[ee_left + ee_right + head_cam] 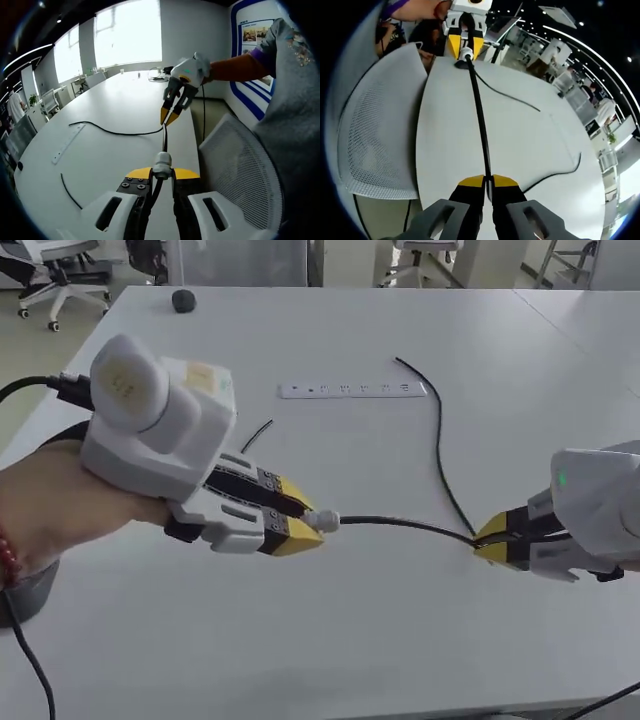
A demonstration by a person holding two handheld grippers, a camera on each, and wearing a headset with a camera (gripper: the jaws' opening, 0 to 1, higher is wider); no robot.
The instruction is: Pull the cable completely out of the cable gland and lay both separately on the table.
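White table [420, 330] right across the bench, office chairs [55, 280] on the floor behind it, and we're using the white strip [350, 390] lying flat on it as our landmark. On our side of the strip, well apart from it and roughly level with its left half, the left gripper [300, 523] is clamped on the cable gland [322, 521], a little whitish fitting poking out past the yellow tips. In the left gripper view it sits right between the jaws. The black cable [400, 526] comes straight out of the gland, so it's not pulled free. It runs to the right gripper [482, 540], which sits on our side of the strip and out past its right end, jaws pinched tight on the cable with no gap we can see. From there the cable curves back toward the strip, and its loose end lies just beside the strip's right end. A short black piece [257, 435] lies near the strip's left end, on our side. A dark lump [183, 301] sits well beyond the strip, near the table's far edge. In the right gripper view the cable looks stretched straight between the two tools.
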